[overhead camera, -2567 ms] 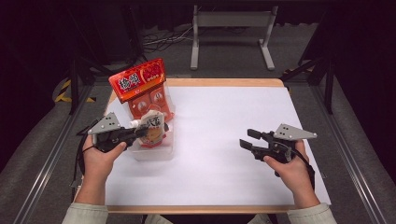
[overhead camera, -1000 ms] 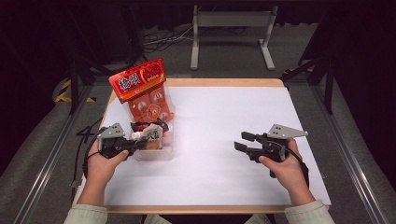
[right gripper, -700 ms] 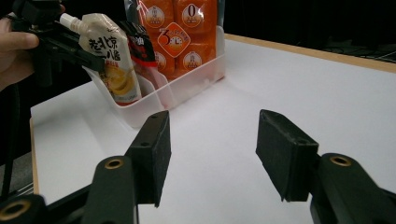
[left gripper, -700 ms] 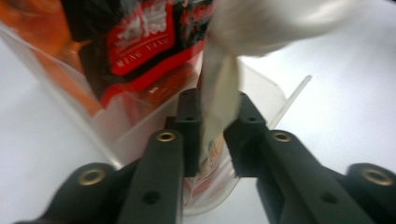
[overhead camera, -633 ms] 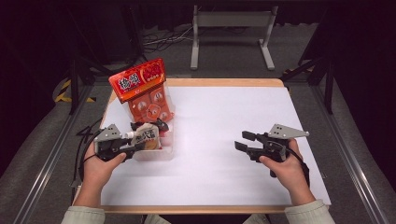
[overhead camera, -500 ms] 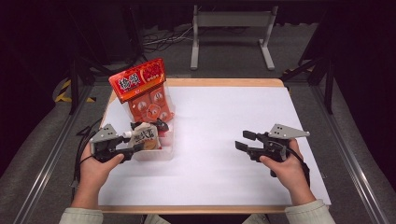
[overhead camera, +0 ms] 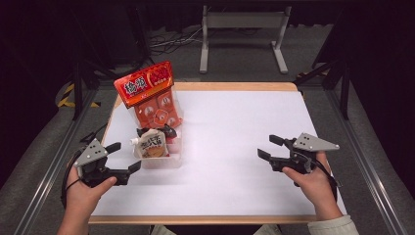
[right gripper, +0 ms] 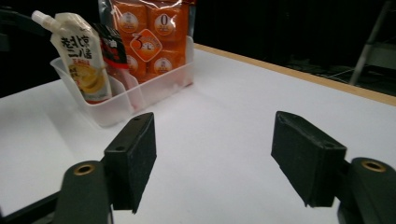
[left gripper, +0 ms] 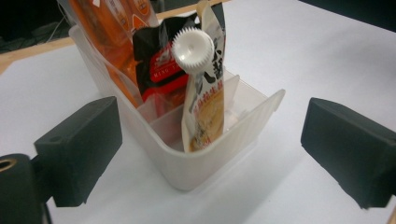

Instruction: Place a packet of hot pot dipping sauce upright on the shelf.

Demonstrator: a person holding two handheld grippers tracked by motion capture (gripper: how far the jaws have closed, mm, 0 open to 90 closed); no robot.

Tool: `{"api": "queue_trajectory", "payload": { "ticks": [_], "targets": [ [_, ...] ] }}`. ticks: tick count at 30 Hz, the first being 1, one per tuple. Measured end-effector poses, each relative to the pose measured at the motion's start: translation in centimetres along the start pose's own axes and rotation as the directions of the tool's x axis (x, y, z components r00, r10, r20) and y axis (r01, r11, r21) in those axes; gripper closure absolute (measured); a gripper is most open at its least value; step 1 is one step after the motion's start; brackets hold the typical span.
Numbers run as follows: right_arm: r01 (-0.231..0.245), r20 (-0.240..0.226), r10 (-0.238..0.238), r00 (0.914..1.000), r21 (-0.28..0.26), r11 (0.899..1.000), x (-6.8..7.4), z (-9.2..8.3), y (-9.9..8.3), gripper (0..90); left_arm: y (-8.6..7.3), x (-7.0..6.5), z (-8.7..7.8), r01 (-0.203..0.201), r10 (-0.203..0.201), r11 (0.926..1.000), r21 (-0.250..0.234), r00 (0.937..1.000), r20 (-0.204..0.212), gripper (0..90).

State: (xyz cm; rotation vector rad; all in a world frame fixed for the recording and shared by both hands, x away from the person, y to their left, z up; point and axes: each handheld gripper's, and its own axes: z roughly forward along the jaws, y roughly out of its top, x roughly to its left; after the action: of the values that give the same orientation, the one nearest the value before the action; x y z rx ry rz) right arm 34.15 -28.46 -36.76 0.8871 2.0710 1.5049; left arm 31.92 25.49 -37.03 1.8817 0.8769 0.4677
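Left tool [overhead camera: 123,157] just opened wide — clear of the spouted pouch [left gripper: 203,100]; right tool [overhead camera: 265,147] gapes, holding nothing.

The orange snack bag [left gripper: 112,28] is cut off by the left gripper view's top edge. The pouch's [left gripper: 205,107] base sinks behind the bin's [left gripper: 196,163] cloudy wall; its print seems illegible.

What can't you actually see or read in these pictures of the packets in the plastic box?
- Spouted pouch: lower end hidden behind the clear bin wall, left gripper view; its print is too small to read in the high view.
- Black-and-red sachet: partly covered by the pouch's white cap, left gripper view.
- Orange bag: top cut off by the frame edge, right gripper view; its bottom sits behind the bin wall.
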Motion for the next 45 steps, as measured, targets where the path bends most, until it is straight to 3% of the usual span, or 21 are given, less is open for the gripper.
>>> {"api": "queue_trajectory", "payload": {
  "ticks": [7,13,24,33,34,37,45],
  "targets": [
    [0.007,0.056,-0.008,0.9984,0.013,1.000,-0.7,-1.6,-1.4,27.1,-1.9,-0.1,0.3,0.014,-0.014,0.9998,0.013,0.9999,0.005,4.7],
    [0.001,0.088,-0.001,0.9961,-0.006,1.000,-1.2,-2.9,-3.0,27.1,-3.5,0.0,1.0,0.050,-0.050,0.9986,-0.016,0.9987,0.010,5.1],
    [-0.005,0.136,0.009,0.9906,-0.028,1.000,-1.9,-4.5,-6.0,27.3,-6.4,0.0,2.6,0.075,-0.075,0.9964,-0.038,0.9972,0.008,5.7],
    [-0.008,0.154,0.012,0.9880,-0.022,1.000,-1.9,-4.6,-8.1,29.8,-7.5,0.4,3.3,0.039,-0.039,0.9977,-0.056,0.9992,-0.005,7.2],
    [-0.009,0.152,0.012,0.9883,-0.020,1.000,-1.9,-4.5,-8.2,29.8,-7.8,0.7,3.6,0.045,-0.045,0.9957,-0.081,0.9990,0.008,7.3],
    [-0.013,0.160,0.015,0.9870,-0.010,1.000,-2.0,-4.4,-8.6,29.8,-7.8,0.9,3.6,0.053,-0.052,0.9935,-0.101,0.9986,0.009,7.7],
    [-0.041,0.168,0.041,0.9849,-0.006,0.999,-2.2,-4.3,-9.0,29.6,-7.2,0.8,3.5,0.038,-0.039,0.9951,-0.091,0.9993,-0.001,7.3]
  ]
}}
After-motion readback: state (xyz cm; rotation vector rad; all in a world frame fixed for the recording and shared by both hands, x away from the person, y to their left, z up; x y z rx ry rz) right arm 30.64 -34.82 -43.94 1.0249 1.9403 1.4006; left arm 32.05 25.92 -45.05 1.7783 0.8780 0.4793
